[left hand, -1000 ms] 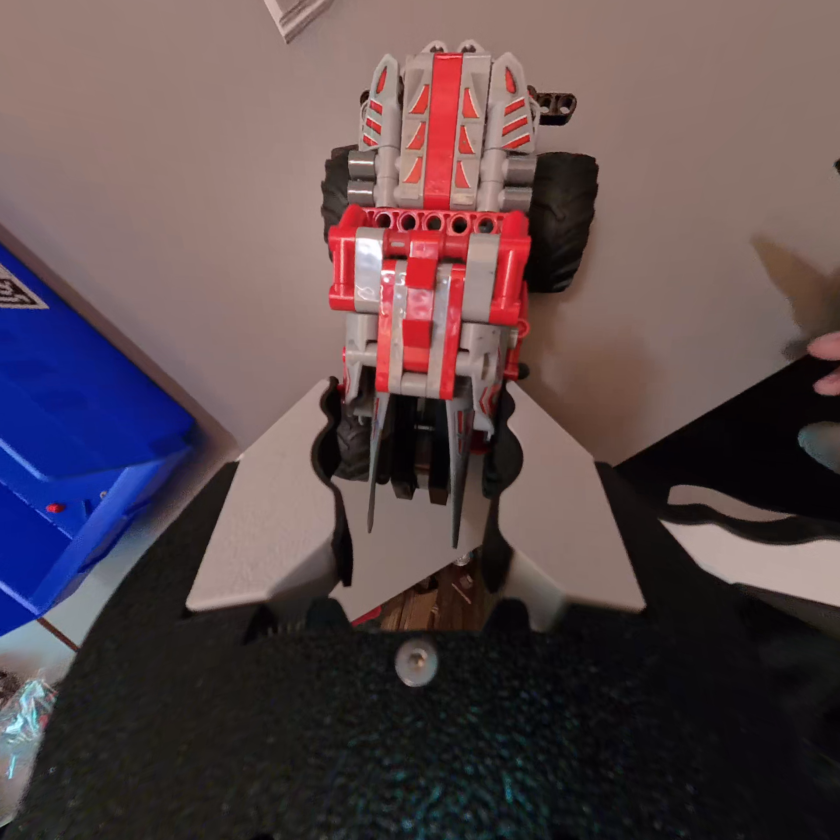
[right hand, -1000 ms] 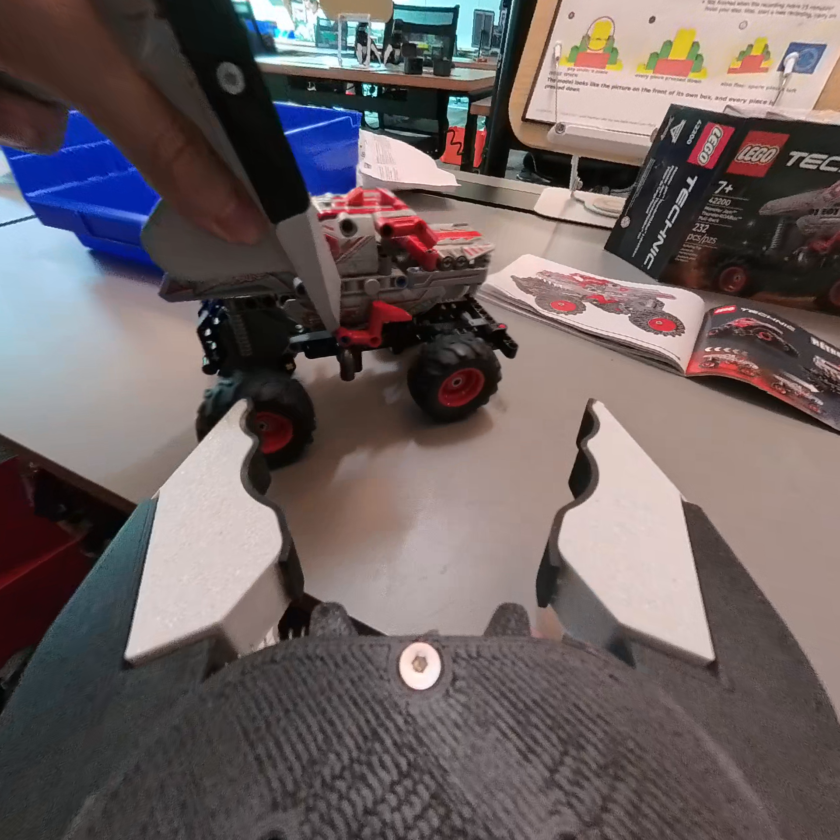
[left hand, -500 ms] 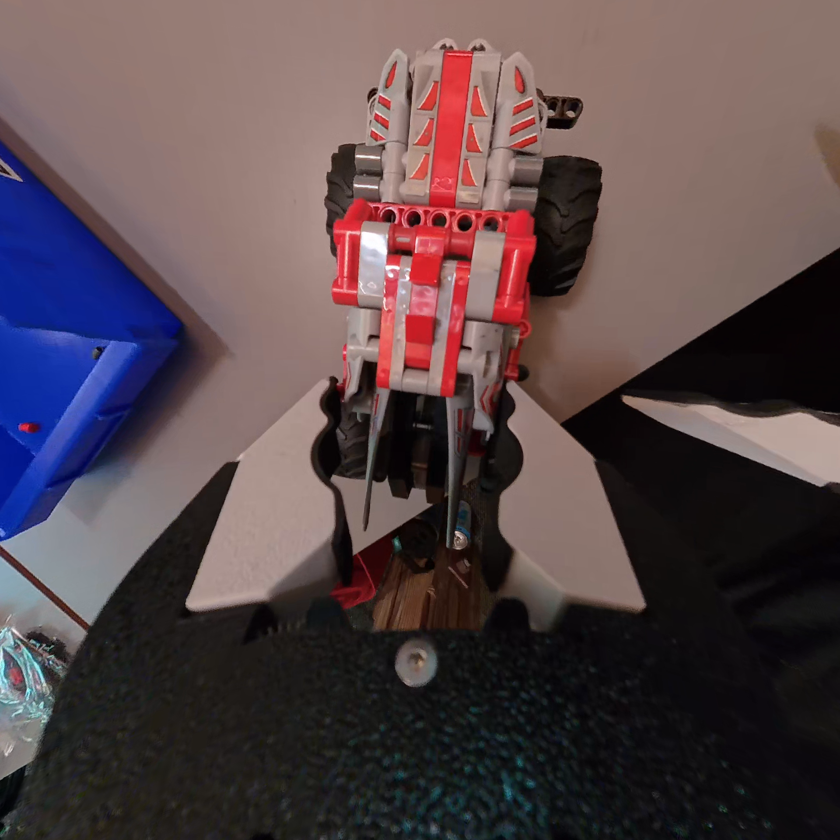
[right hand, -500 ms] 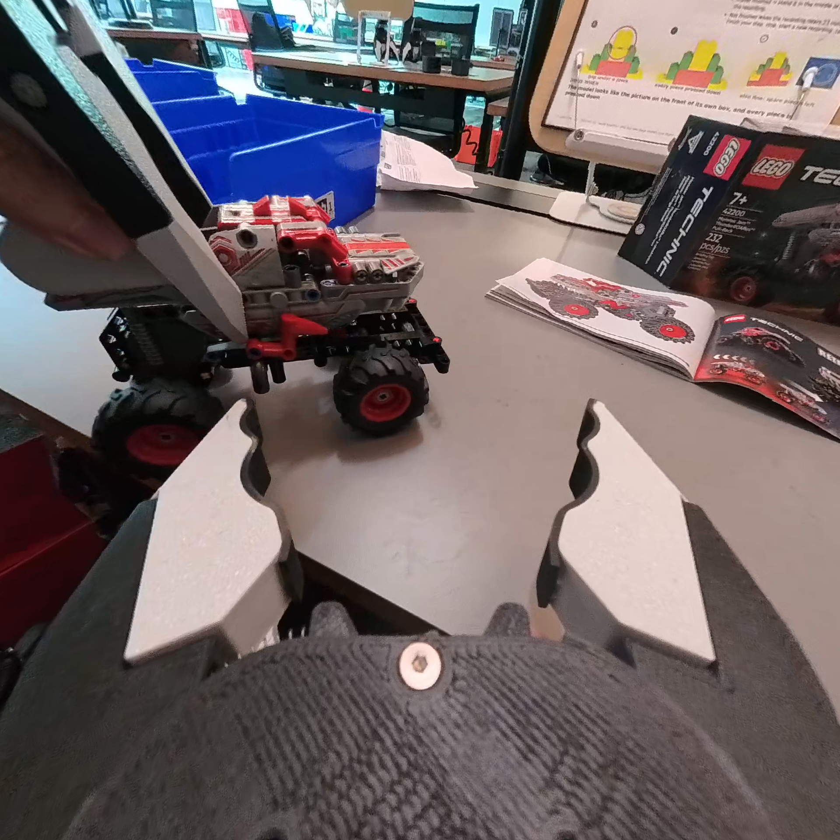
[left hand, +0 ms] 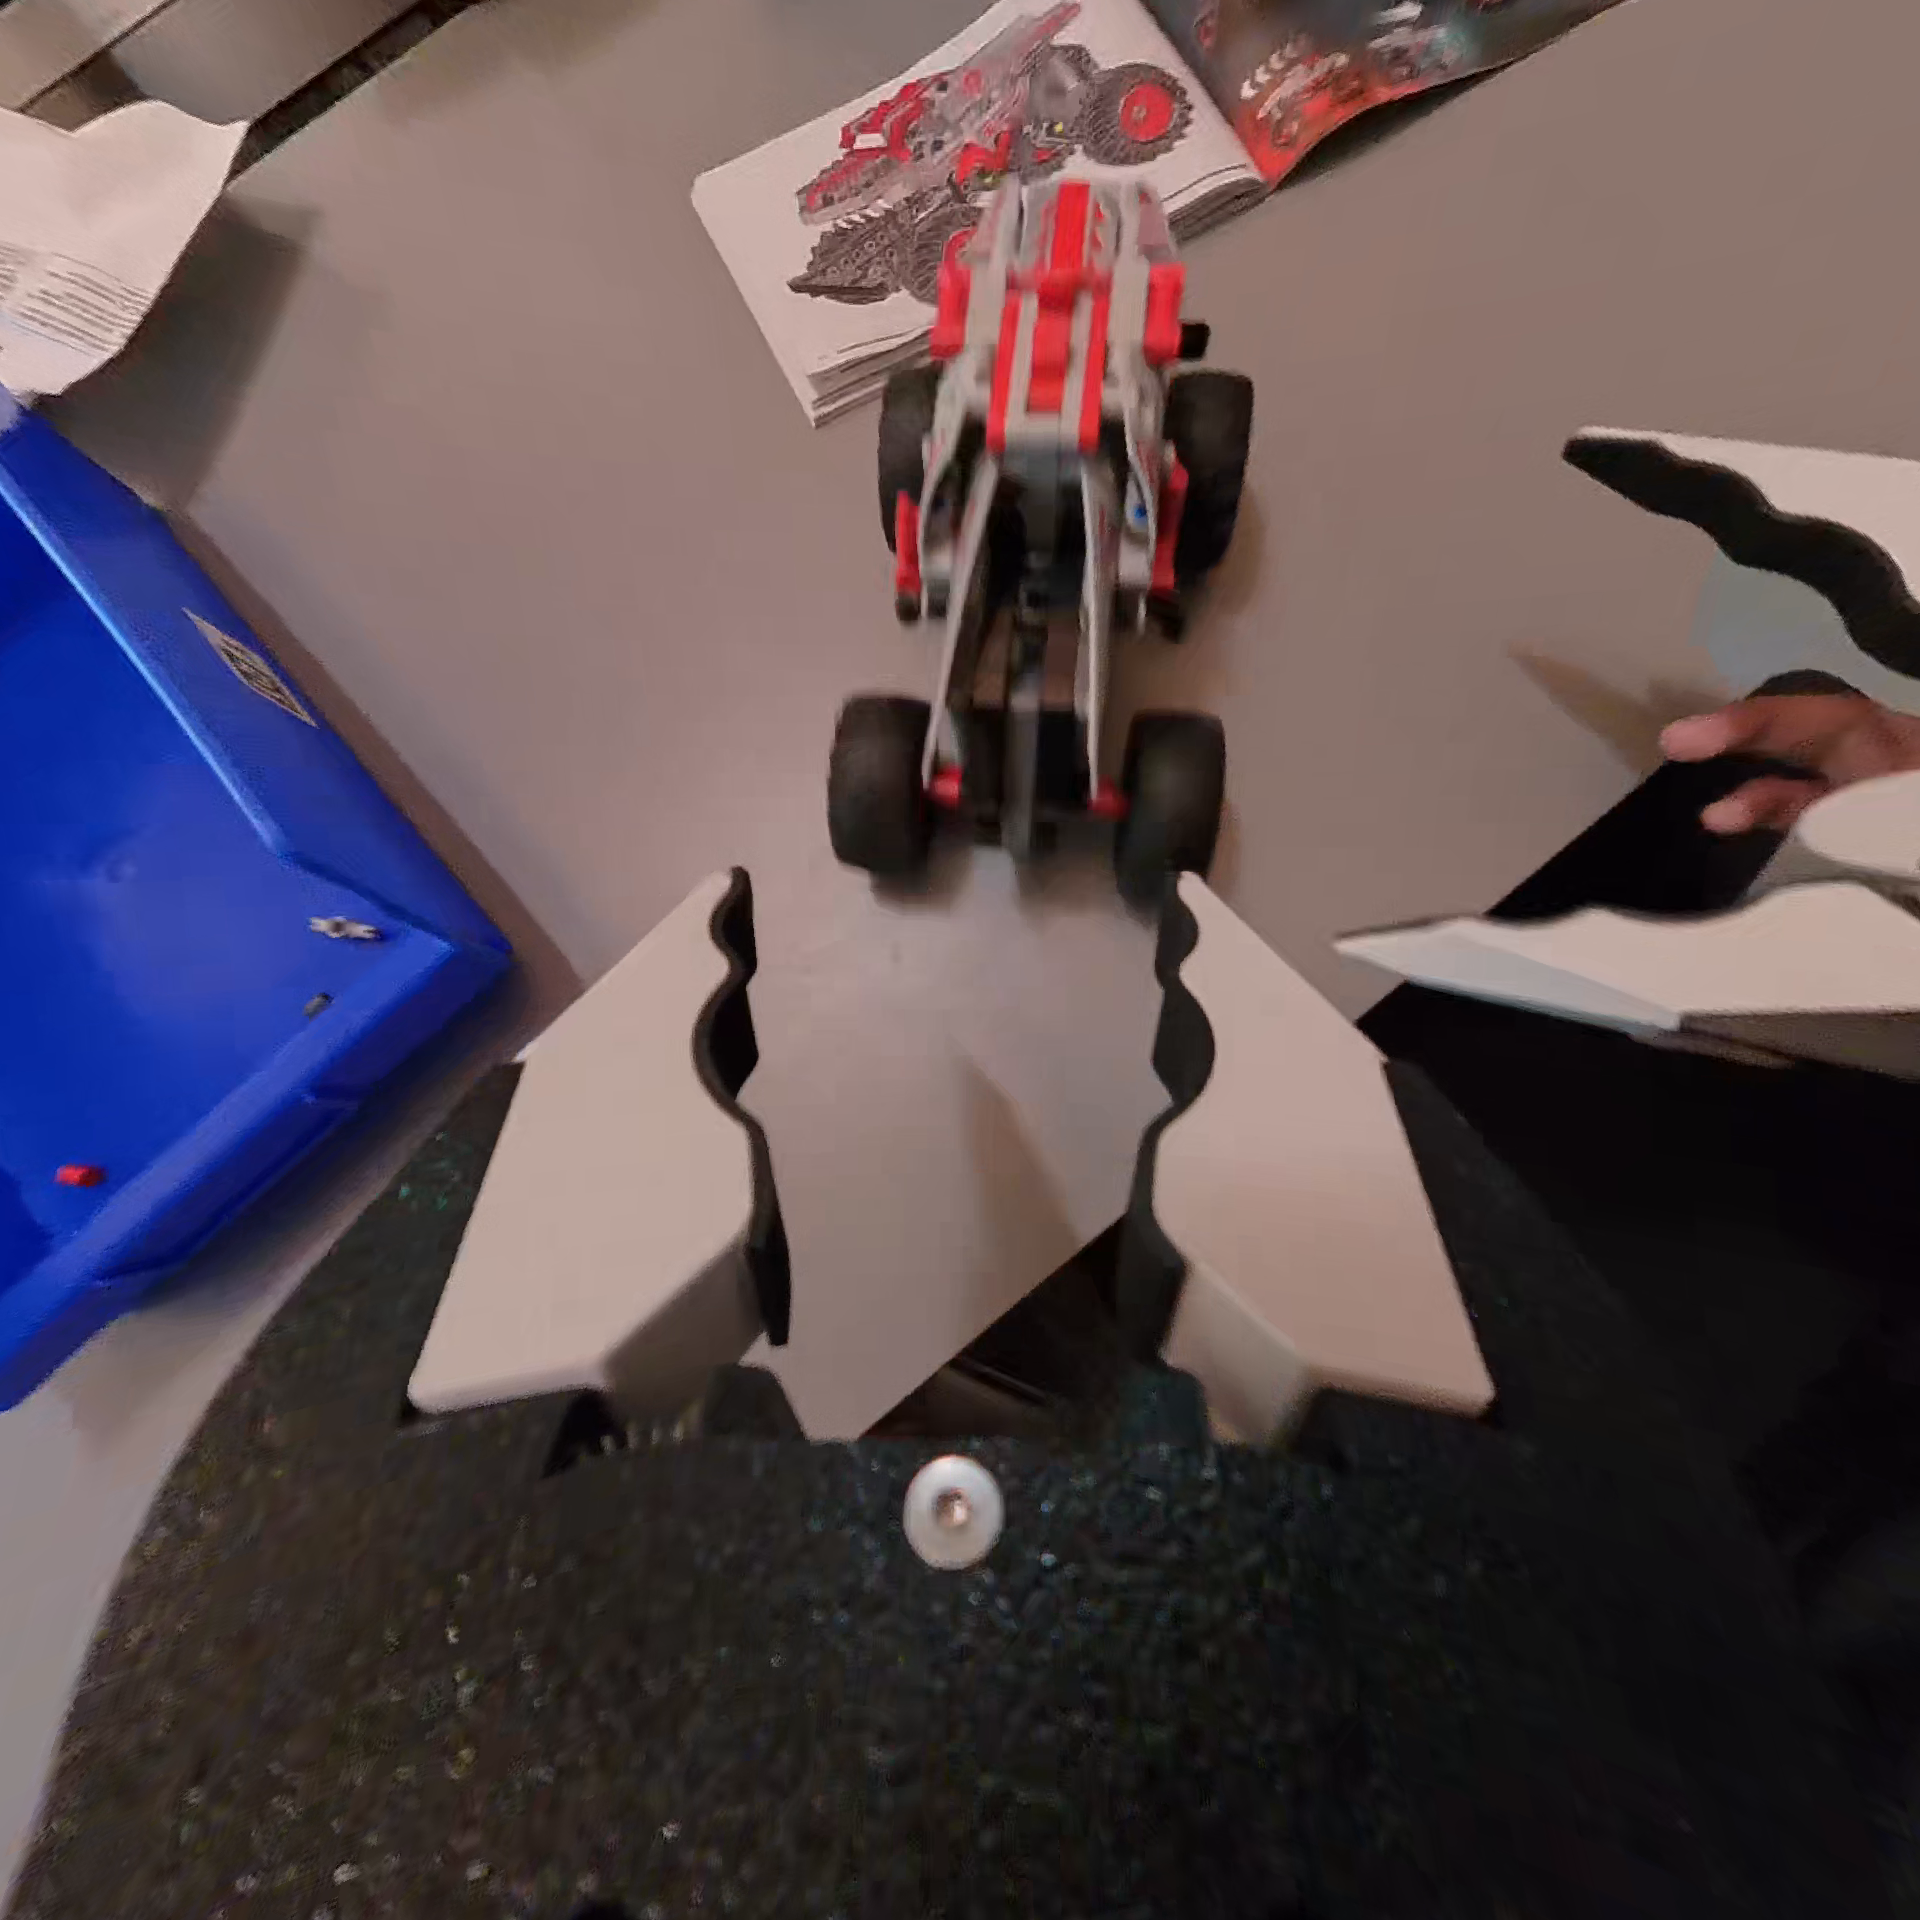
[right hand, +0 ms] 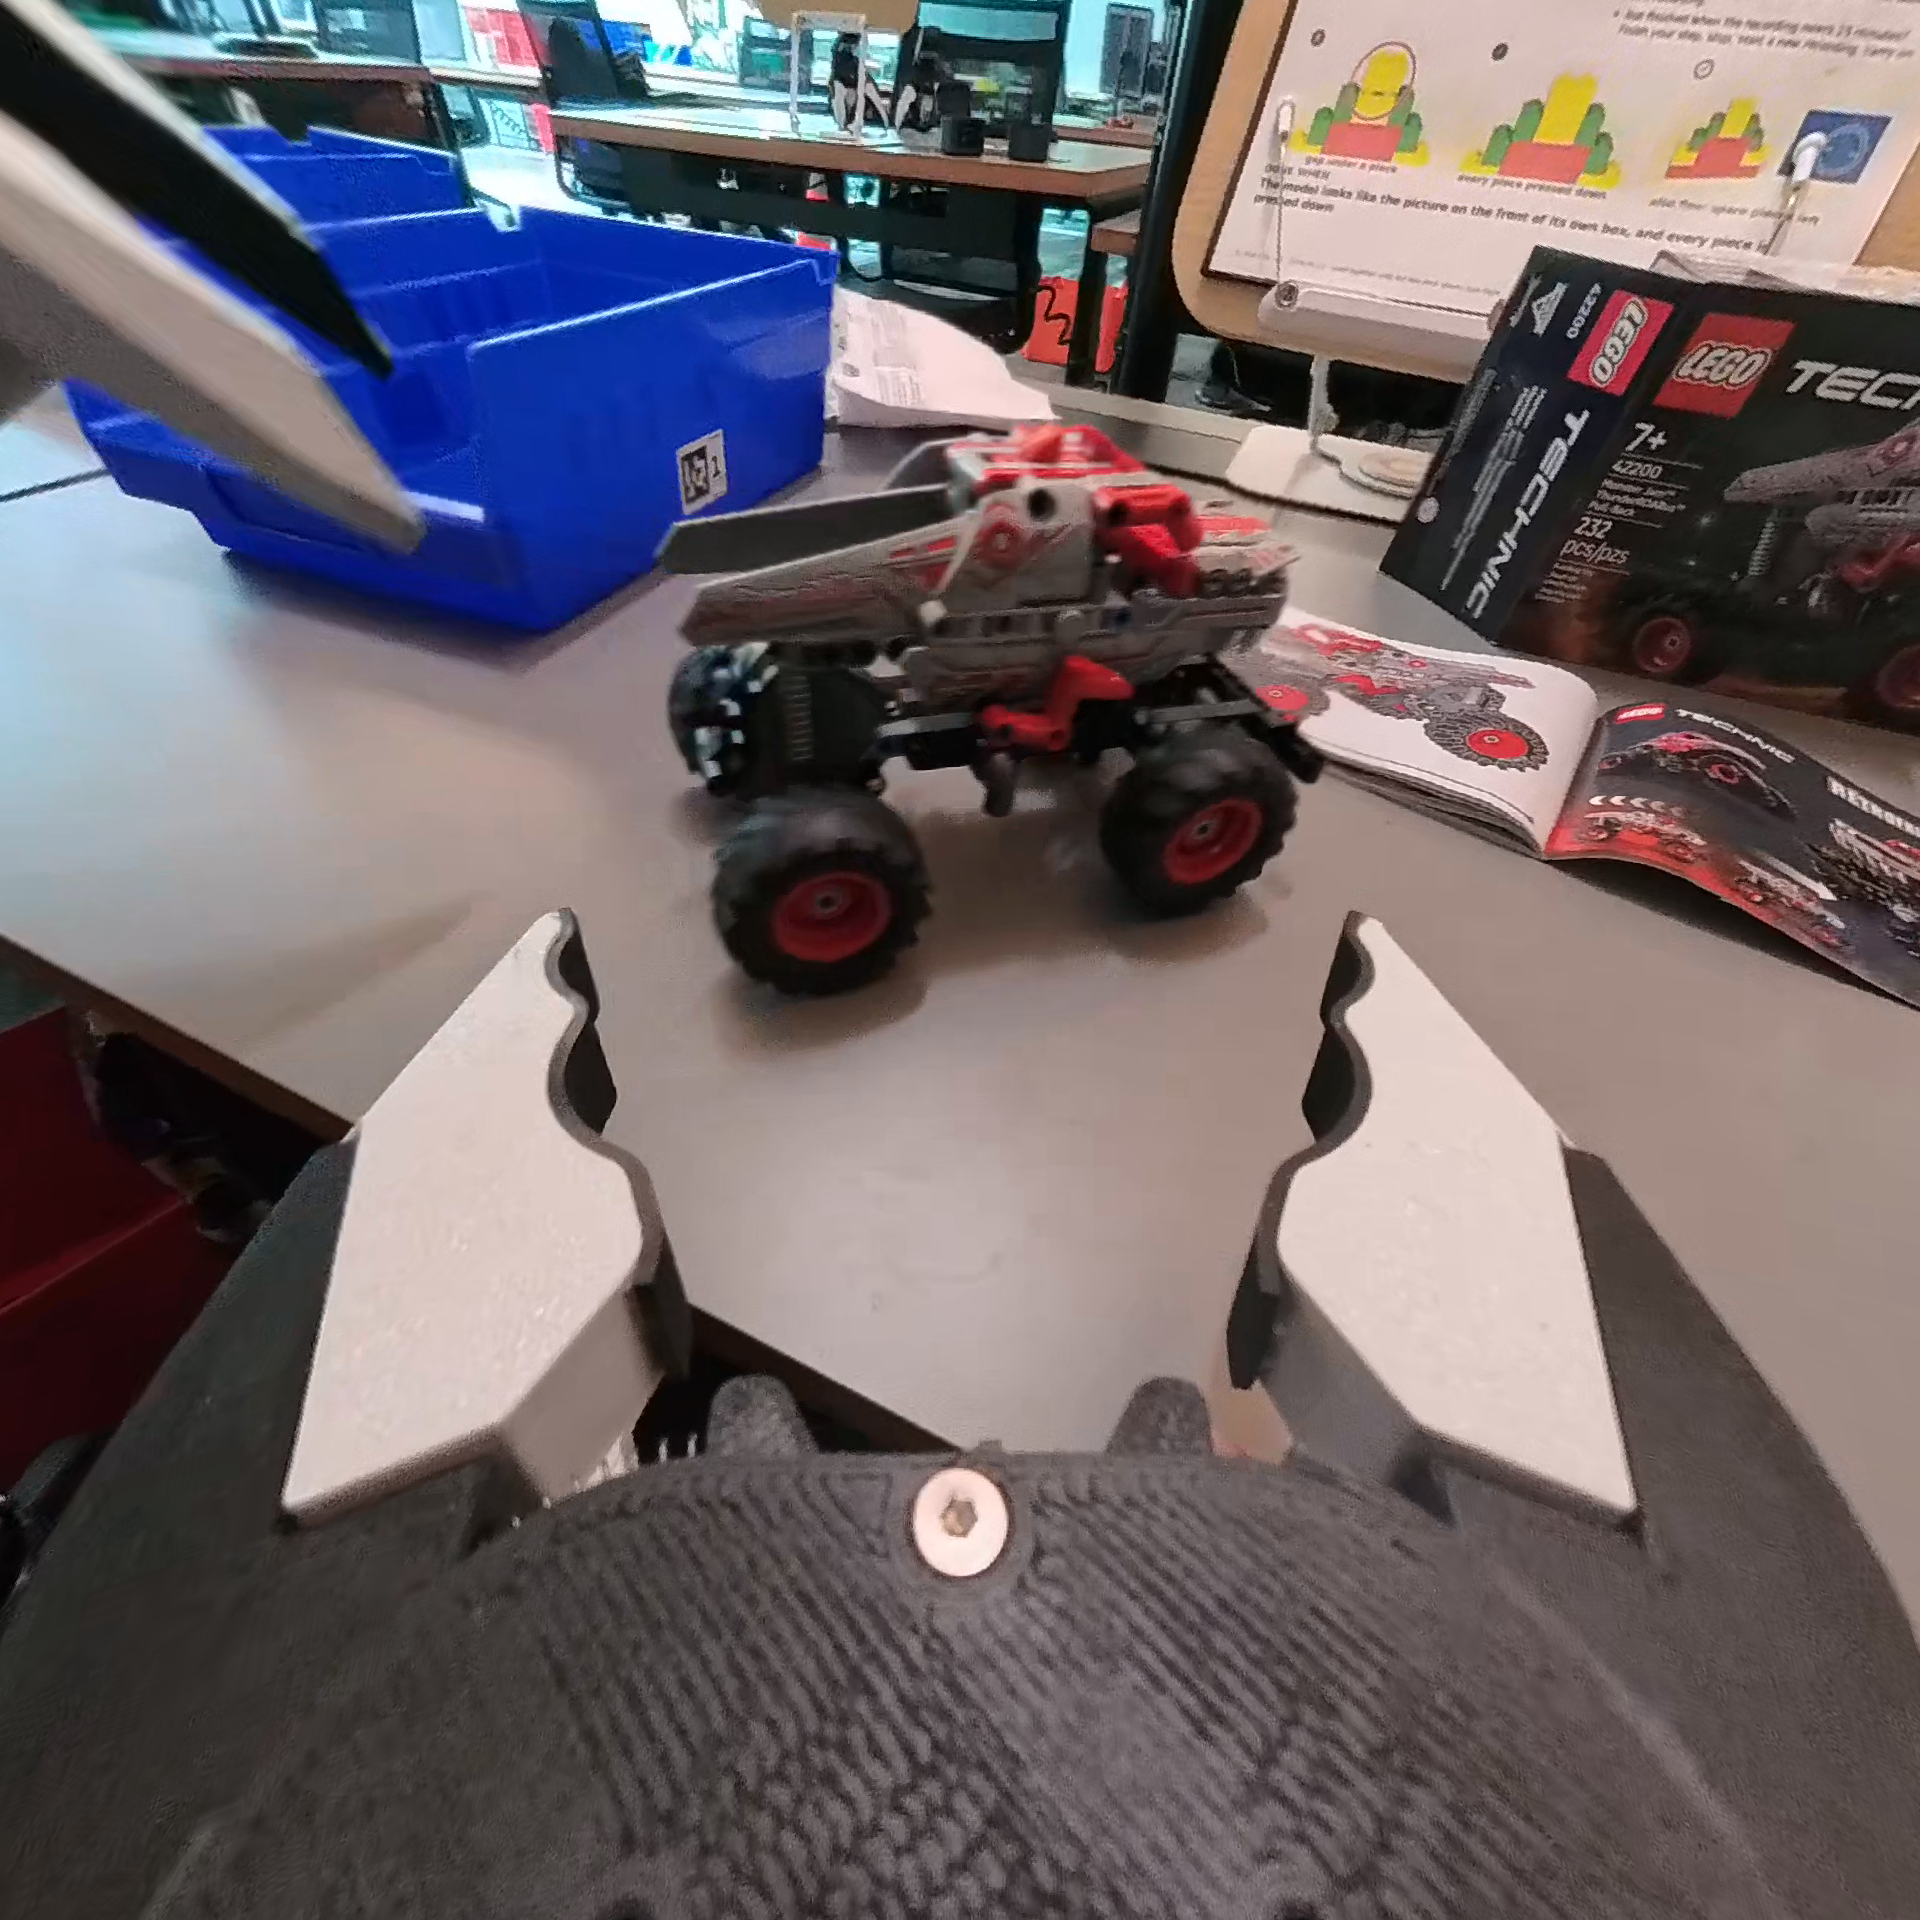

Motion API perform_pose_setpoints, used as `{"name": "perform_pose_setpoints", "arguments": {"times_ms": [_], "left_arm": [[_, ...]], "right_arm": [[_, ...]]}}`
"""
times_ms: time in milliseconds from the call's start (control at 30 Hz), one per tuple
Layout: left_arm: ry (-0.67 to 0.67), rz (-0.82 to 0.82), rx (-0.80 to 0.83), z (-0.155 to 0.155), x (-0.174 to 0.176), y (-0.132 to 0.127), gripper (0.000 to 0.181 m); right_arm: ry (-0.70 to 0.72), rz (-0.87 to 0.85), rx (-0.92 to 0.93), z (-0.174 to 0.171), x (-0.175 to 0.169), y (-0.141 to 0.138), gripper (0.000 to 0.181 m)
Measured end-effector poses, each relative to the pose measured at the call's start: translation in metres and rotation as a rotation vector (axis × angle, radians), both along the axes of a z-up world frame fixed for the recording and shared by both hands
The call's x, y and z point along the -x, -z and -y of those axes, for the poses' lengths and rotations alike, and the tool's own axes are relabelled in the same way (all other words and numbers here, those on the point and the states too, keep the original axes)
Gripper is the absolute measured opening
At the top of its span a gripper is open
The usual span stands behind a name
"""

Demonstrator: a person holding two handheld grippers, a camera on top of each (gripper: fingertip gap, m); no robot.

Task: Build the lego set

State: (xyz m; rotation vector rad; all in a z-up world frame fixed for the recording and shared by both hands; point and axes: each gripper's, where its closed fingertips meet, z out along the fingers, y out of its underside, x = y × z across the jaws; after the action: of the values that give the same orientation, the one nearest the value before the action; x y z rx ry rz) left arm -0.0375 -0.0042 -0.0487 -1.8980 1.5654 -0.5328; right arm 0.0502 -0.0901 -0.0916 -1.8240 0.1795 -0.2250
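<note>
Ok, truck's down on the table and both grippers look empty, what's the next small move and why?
Probably draw both grippers back a little. The truck stands on all four wheels on the table, looking fully assembled. The left gripper and right gripper are open, holding nothing. The wheels may roll, so avoid nudging it.

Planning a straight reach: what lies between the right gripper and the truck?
Only bare grey table lies between the right gripper and the truck, shown in the right wrist view.
</note>
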Motion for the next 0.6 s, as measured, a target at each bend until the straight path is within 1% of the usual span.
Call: {"name": "perform_pose_setpoints", "arguments": {"times_ms": [67,167,267,333,433,600], "left_arm": [[-0.005,0.011,0.021,0.004,0.007,0.012,0.075],[0.003,-0.007,0.062,0.012,0.015,0.037,0.075],[0.015,-0.034,0.103,0.021,0.020,0.060,0.075],[0.022,-0.052,0.122,0.025,0.021,0.071,0.075],[0.039,-0.061,0.113,0.029,0.018,0.076,0.074],[0.072,-0.040,0.070,0.032,0.001,0.071,0.071]], "right_arm": [[0.015,-0.006,-0.002,0.002,-0.007,-0.002,0.136],[0.047,-0.010,-0.010,0.006,-0.021,-0.007,0.136],[0.085,-0.017,-0.013,0.010,-0.037,-0.011,0.136],[0.101,-0.023,-0.018,0.012,-0.045,-0.015,0.136],[0.131,-0.016,-0.025,0.014,-0.058,-0.021,0.136],[0.180,-0.002,-0.035,0.012,-0.075,-0.029,0.136]]}}
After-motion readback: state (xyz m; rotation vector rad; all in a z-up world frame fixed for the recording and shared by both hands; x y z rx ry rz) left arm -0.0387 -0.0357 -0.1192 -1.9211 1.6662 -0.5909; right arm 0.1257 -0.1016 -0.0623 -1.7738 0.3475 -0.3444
